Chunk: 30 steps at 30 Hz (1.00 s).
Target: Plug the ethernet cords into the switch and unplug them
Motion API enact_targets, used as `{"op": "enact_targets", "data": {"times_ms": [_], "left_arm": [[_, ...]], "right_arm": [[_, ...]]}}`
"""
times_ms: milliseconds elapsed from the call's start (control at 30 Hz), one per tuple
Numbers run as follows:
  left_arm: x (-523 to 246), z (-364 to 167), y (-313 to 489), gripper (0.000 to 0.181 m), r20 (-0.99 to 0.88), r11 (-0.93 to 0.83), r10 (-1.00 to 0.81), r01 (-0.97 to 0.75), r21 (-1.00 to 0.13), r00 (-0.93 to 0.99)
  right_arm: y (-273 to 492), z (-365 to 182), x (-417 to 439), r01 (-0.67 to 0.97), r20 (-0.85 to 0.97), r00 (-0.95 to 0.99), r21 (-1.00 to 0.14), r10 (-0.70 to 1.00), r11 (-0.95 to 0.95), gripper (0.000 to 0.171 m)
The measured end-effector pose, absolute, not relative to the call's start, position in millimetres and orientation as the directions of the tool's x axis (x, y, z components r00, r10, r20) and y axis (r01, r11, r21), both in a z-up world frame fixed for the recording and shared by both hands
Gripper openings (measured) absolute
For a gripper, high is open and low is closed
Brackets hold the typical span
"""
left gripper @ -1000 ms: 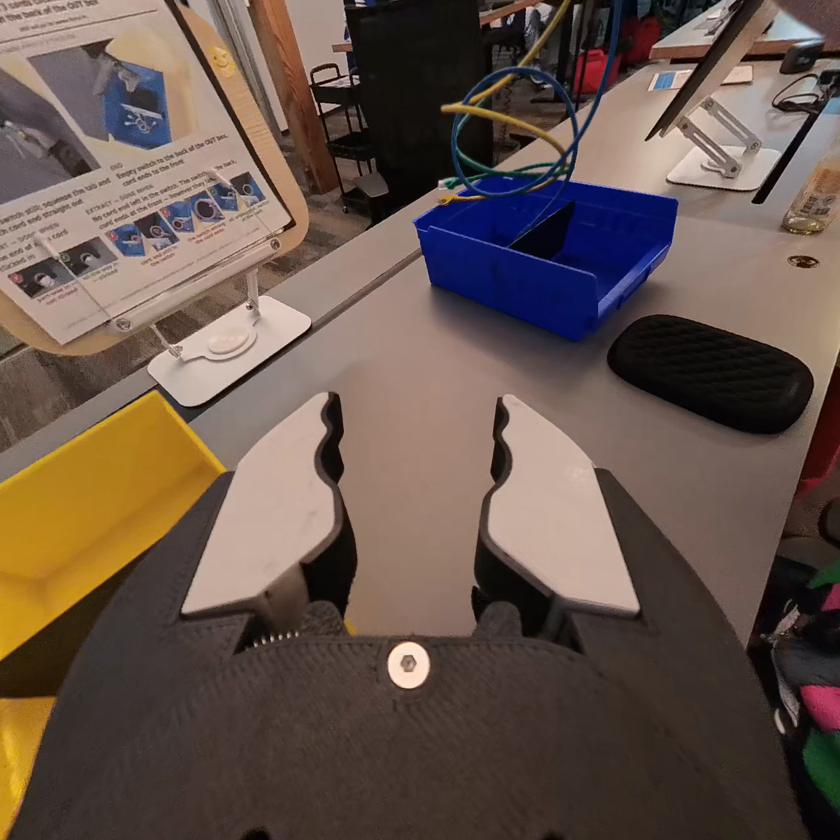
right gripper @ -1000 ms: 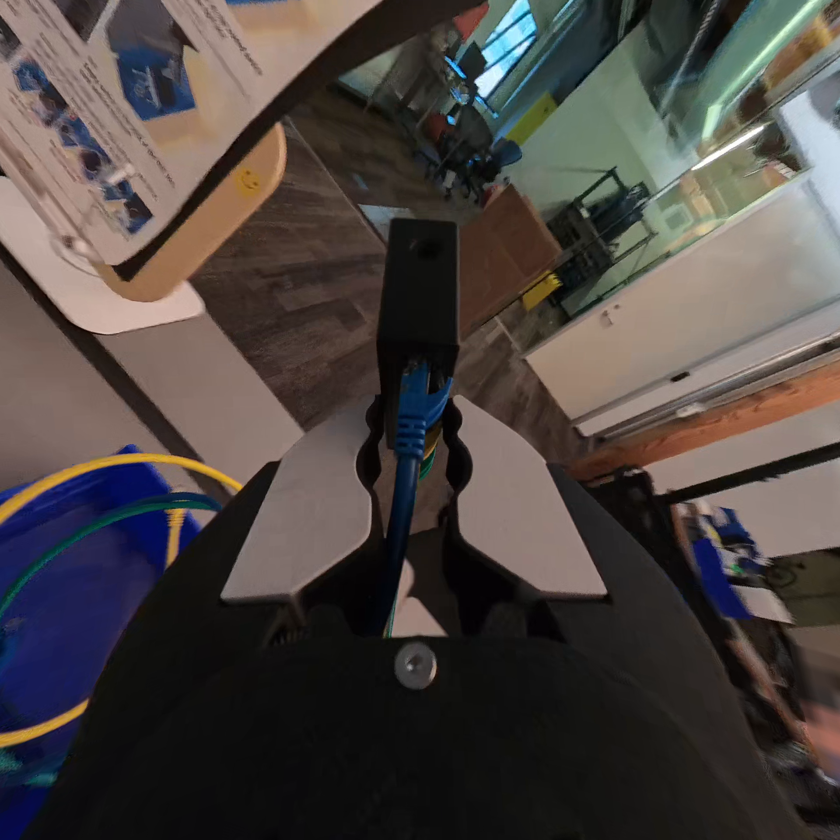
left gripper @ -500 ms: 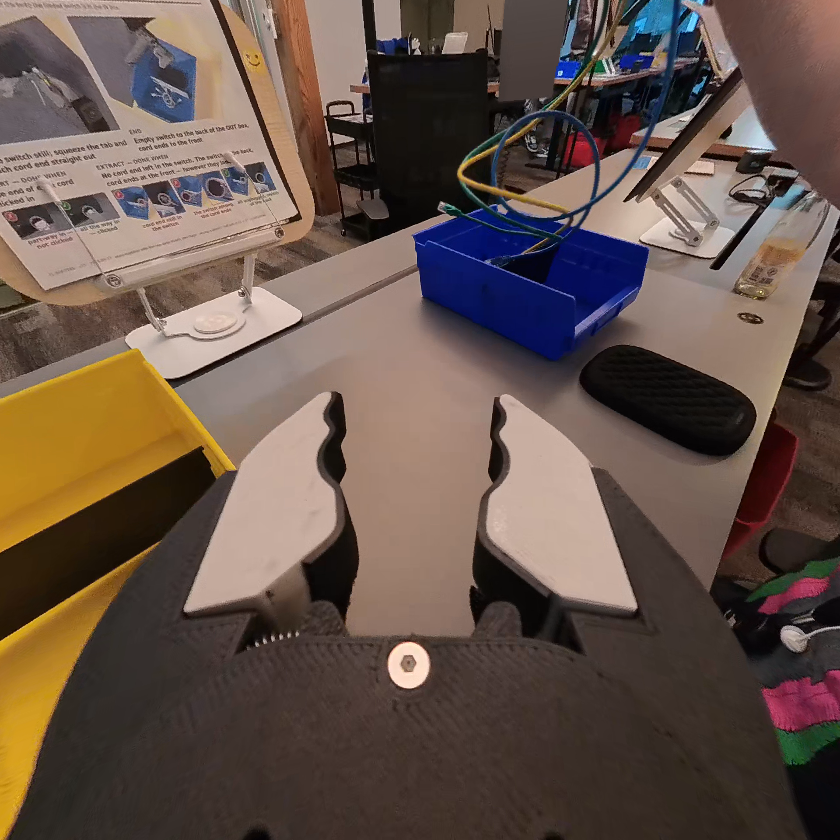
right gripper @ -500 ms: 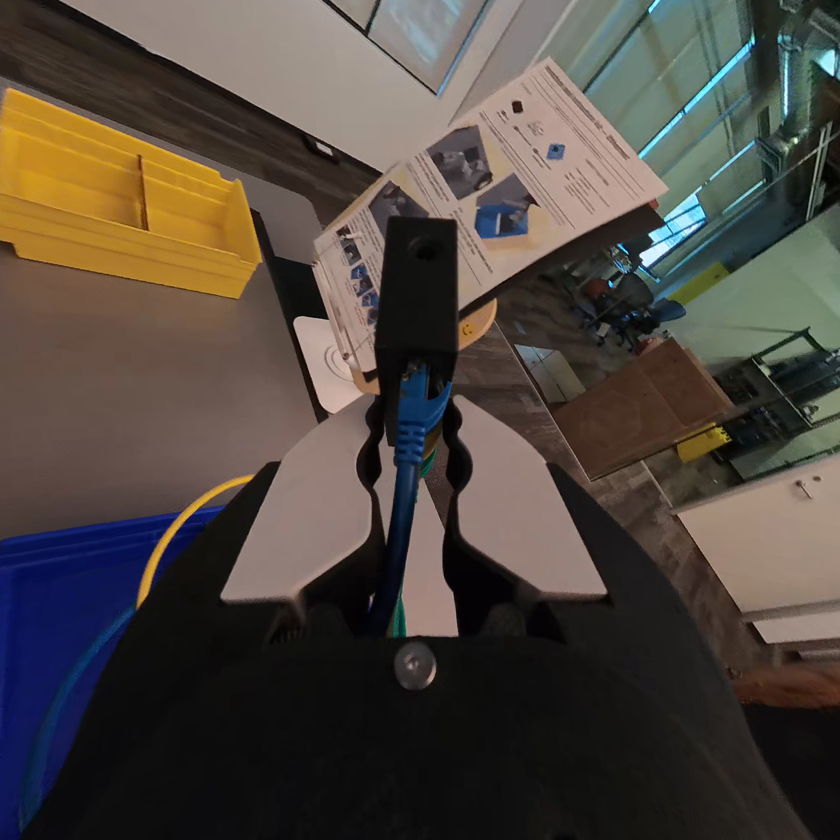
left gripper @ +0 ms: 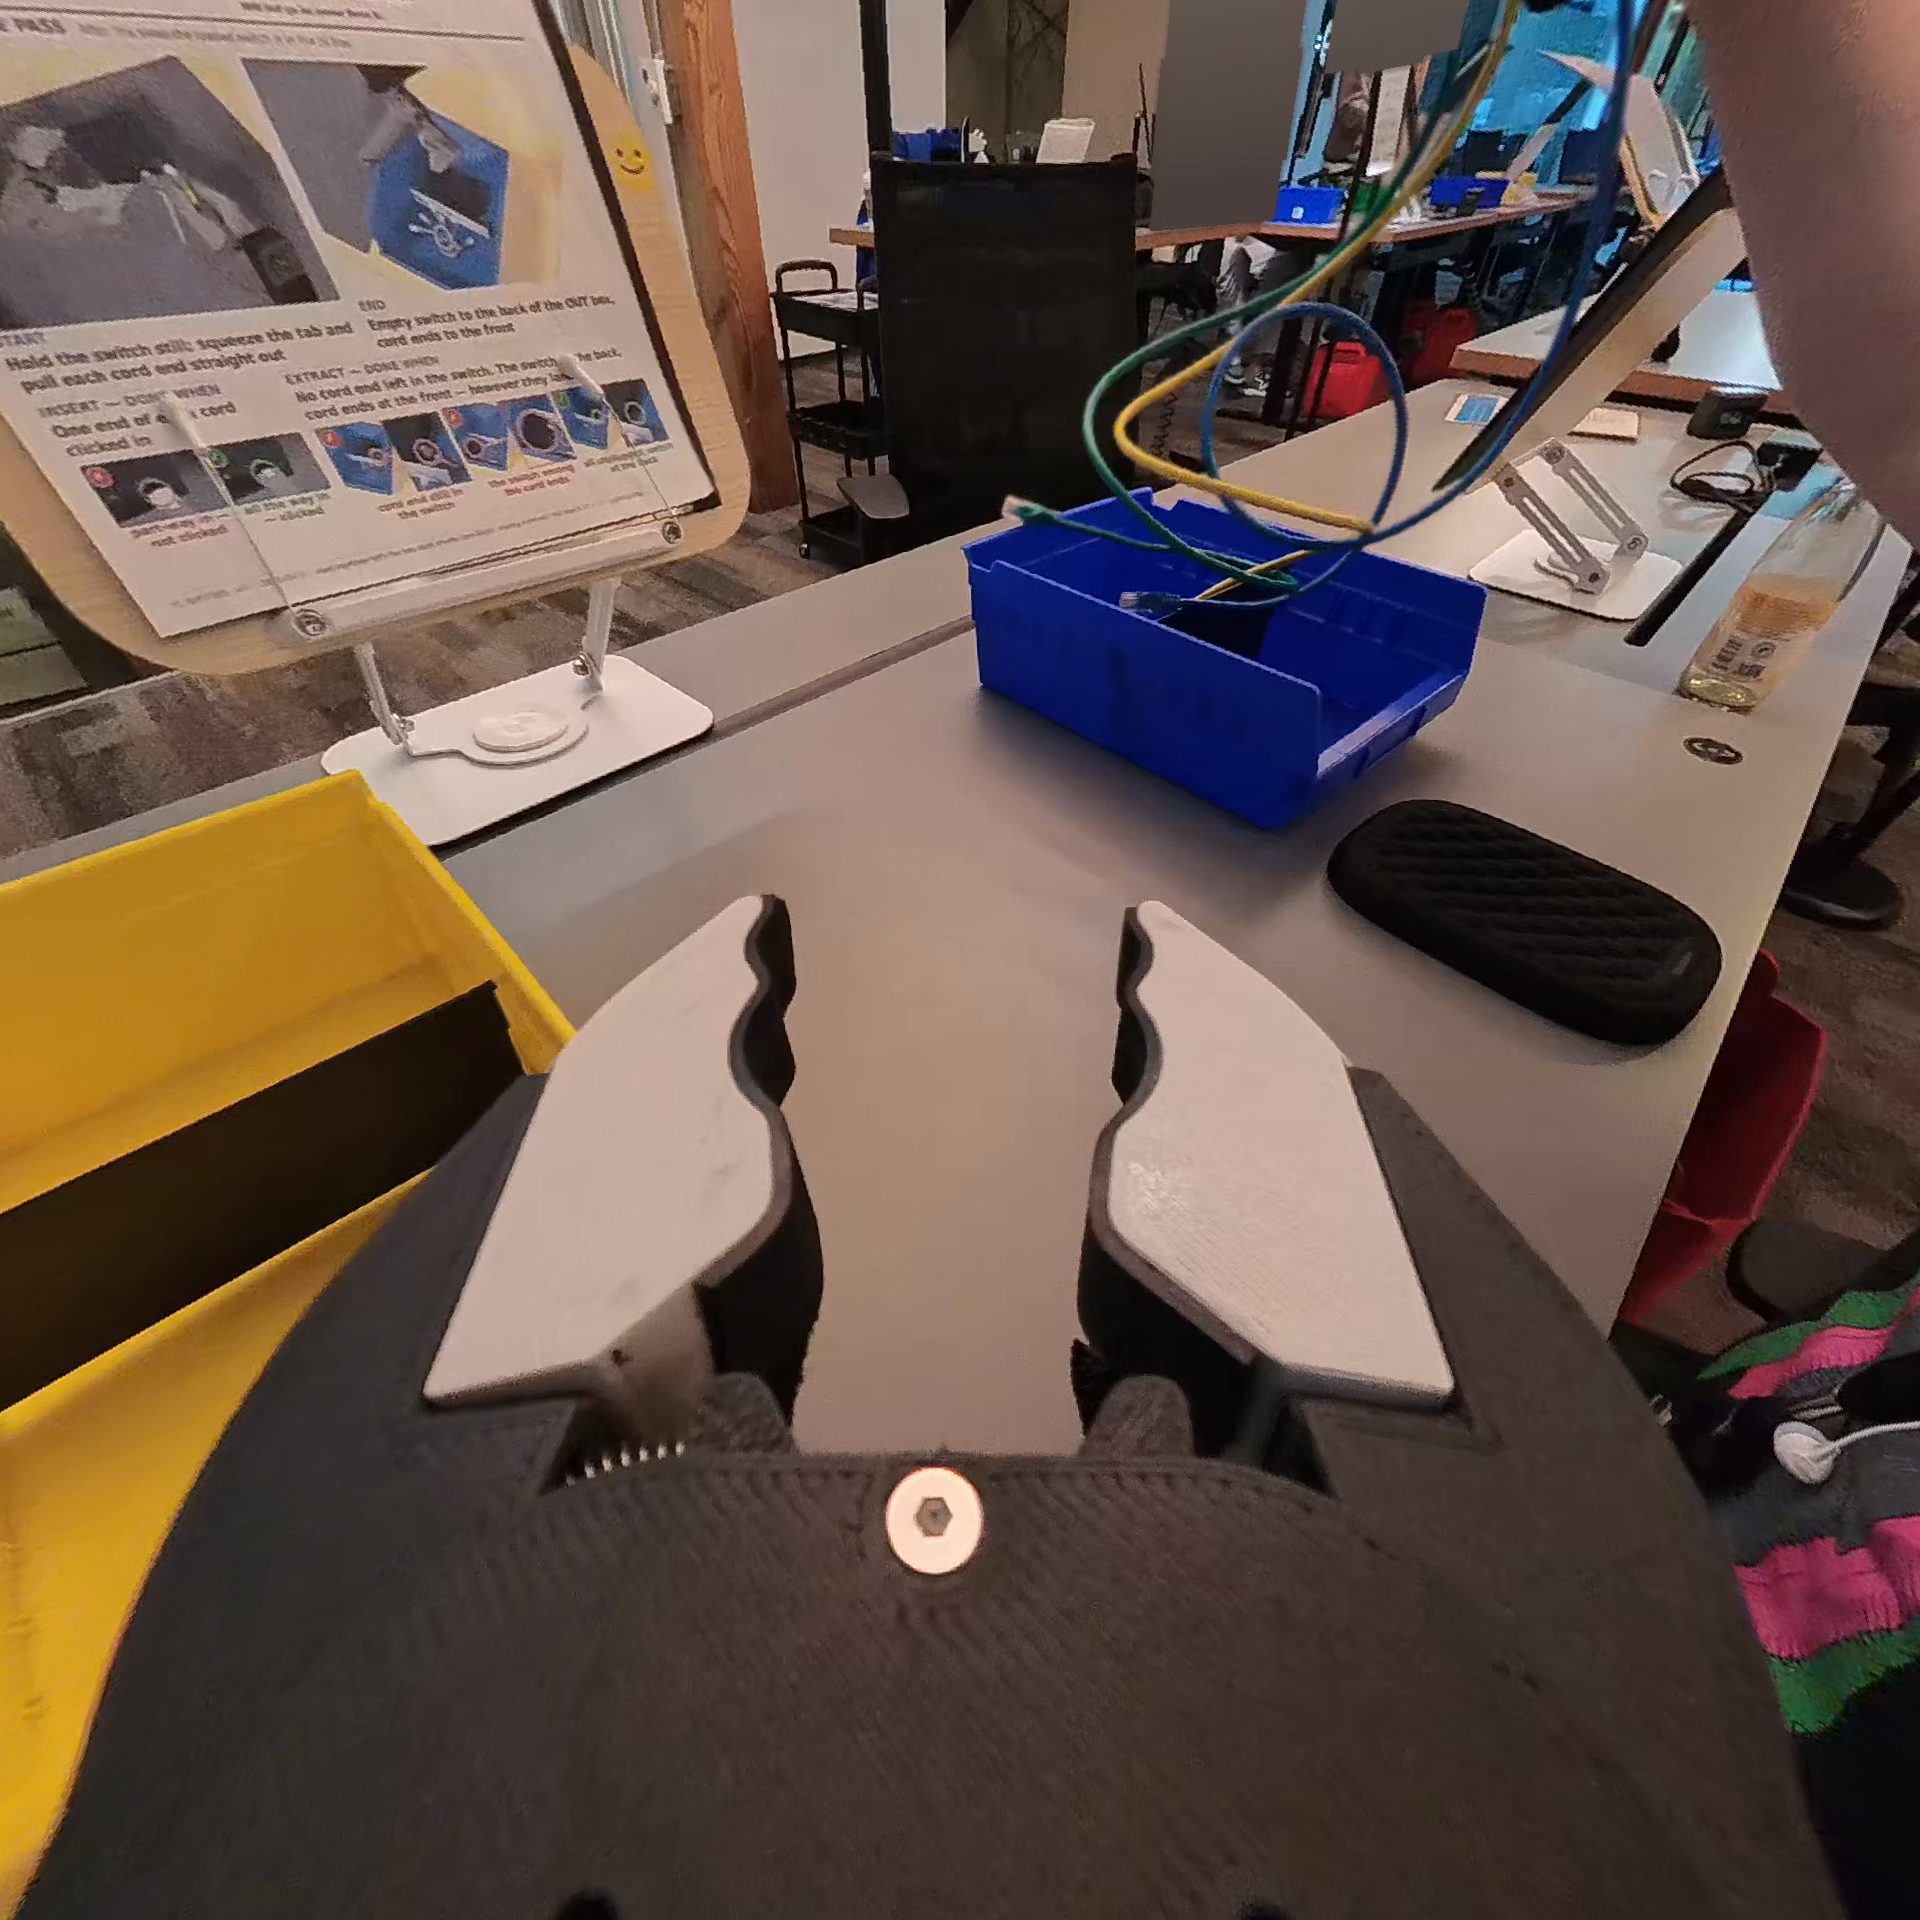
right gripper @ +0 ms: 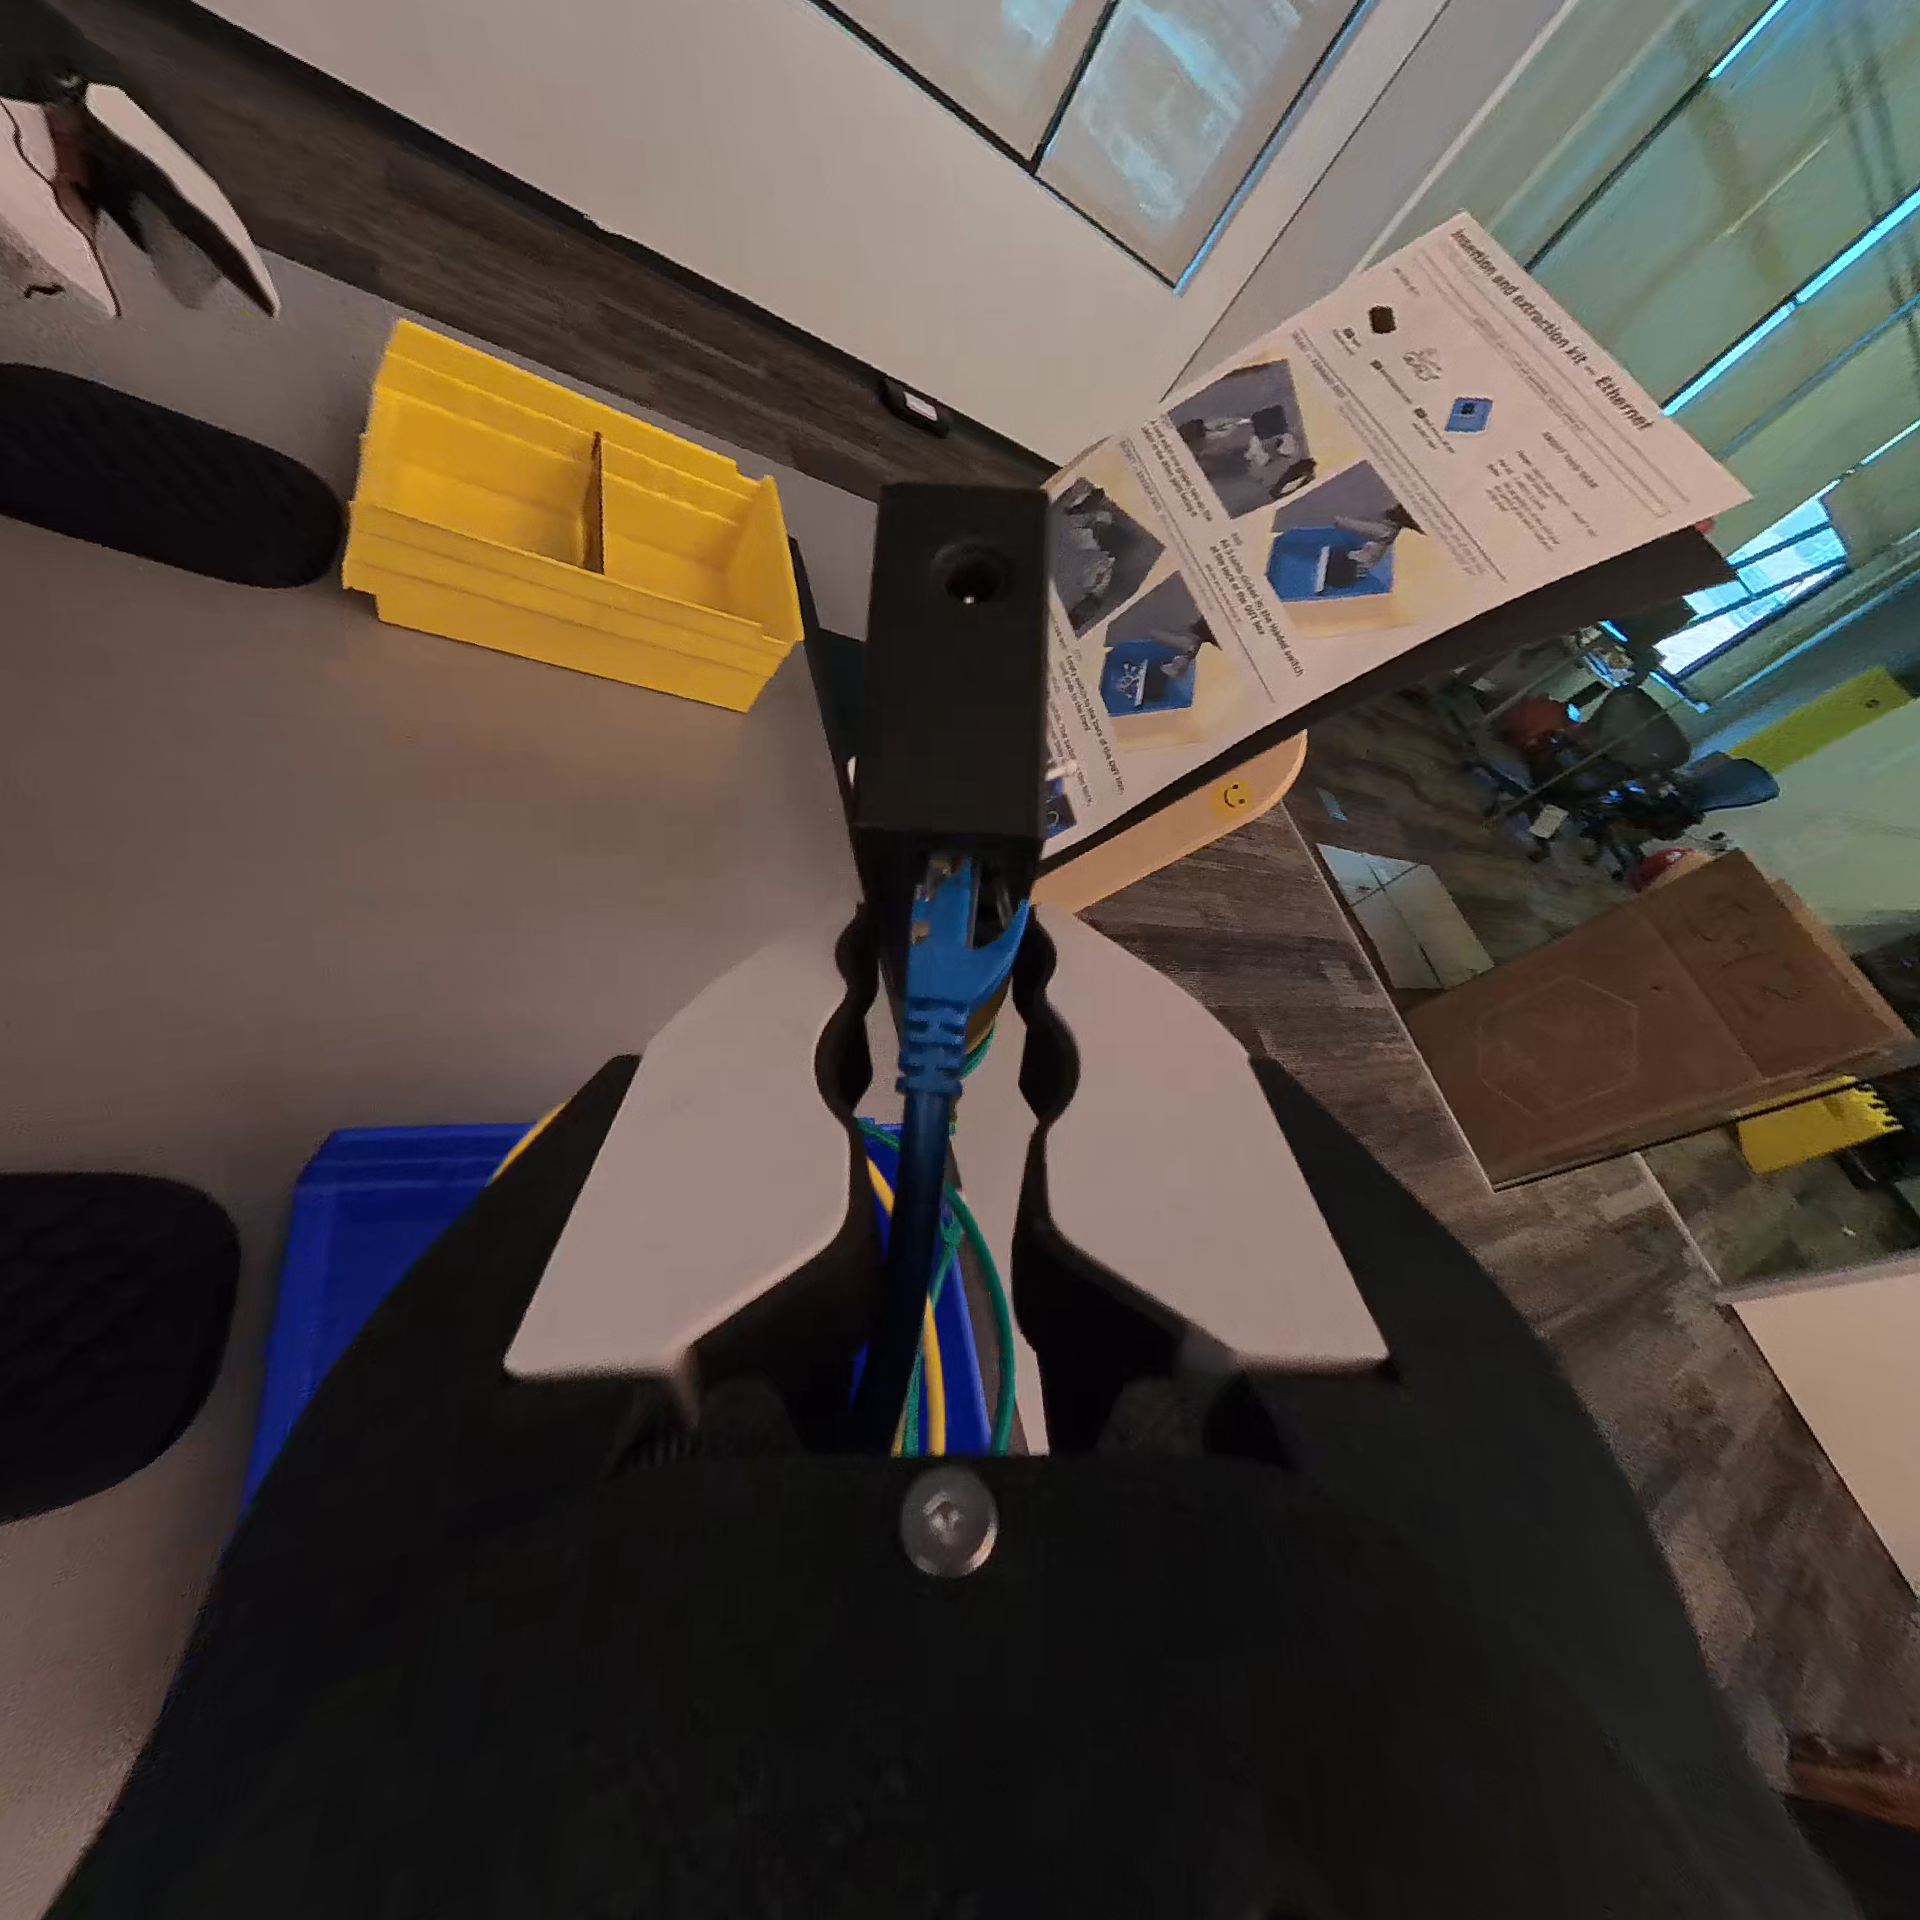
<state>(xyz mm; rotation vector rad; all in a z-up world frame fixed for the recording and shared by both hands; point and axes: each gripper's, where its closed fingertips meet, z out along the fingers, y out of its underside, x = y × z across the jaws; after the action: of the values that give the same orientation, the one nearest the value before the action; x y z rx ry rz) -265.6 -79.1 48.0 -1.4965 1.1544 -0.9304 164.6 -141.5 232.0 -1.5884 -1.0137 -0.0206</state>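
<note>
My right gripper [right gripper: 951, 935] is shut on the lower end of the black switch [right gripper: 956, 665] and holds it in the air above the table. A blue cord [right gripper: 940, 987] is plugged into the switch and runs back between the fingers. Green [right gripper: 997, 1309] and yellow [right gripper: 930, 1382] cords run beside it. In the left wrist view the three cords [left gripper: 1247, 436] hang in loops from the upper right, with loose ends in and over the blue bin [left gripper: 1143, 686]. My left gripper [left gripper: 954, 914] is open and empty, low over the grey table.
A yellow bin [left gripper: 208, 935] with a black divider is at my left gripper's left; it also shows in the right wrist view [right gripper: 561, 623]. An instruction sheet on a stand [left gripper: 332, 312] stands behind it. A black wrist pad [left gripper: 1527, 914] and a bottle [left gripper: 1777, 613] are to the right. The gap from one gripper's tips to the other's is roughly 50 cm.
My right gripper has swung round with the switch, and its view now looks down on the table and yellow bin. The cords have lifted higher above the blue bin. My left gripper stays open.
</note>
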Motion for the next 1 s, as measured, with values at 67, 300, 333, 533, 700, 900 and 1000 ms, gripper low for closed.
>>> {"op": "enact_targets", "data": {"times_ms": [67, 300, 333, 533, 700, 900, 1000], "left_arm": [[-267.3, 48.2, -77.8, 0.059, 0.017, -0.069, -0.967, -0.199, -0.978, 0.253], [-265.1, 43.8, -76.9, 0.059, 0.022, -0.077, -0.966, -0.209, -0.975, 0.256], [-264.5, 43.3, -77.1, 0.059, 0.019, -0.075, -0.966, -0.212, -0.974, 0.257], [-263.0, 40.4, -77.3, 0.058, 0.017, -0.079, -0.963, -0.222, -0.972, 0.268], [-268.7, 38.3, -72.5, 0.058, 0.005, -0.081, -0.956, -0.248, -0.965, 0.295], [-272.3, 34.8, -66.2, 0.058, 0.018, -0.1, -0.952, -0.256, -0.961, 0.304], [-268.9, 31.9, -64.6, 0.058, 0.03, -0.11, -0.954, -0.256, -0.96, 0.297]], "right_arm": [[-144.1, 228.7, 167.9, 0.597, 0.504, 0.625, -0.801, 0.596, 0.052, 0.027], [-106.6, 231.7, 206.1, 0.66, 0.568, 0.681, -0.75, 0.463, -0.051, 0.027], [-93.5, 232.3, 217.2, 0.689, 0.608, 0.682, -0.72, 0.407, -0.081, 0.027], [-26.5, 203.3, 239.9, 0.862, 0.794, 0.507, -0.479, 0.335, -0.169, 0.027], [-1.3, 166.7, 214.9, 0.885, 0.786, 0.446, -0.46, 0.429, -0.077, 0.026], [-22.9, 134.0, 199.7, 0.768, 0.637, 0.561, -0.639, 0.528, -0.044, 0.026], [-38.8, 120.7, 201.5, 0.722, 0.573, 0.601, -0.688, 0.558, -0.071, 0.026]]}}
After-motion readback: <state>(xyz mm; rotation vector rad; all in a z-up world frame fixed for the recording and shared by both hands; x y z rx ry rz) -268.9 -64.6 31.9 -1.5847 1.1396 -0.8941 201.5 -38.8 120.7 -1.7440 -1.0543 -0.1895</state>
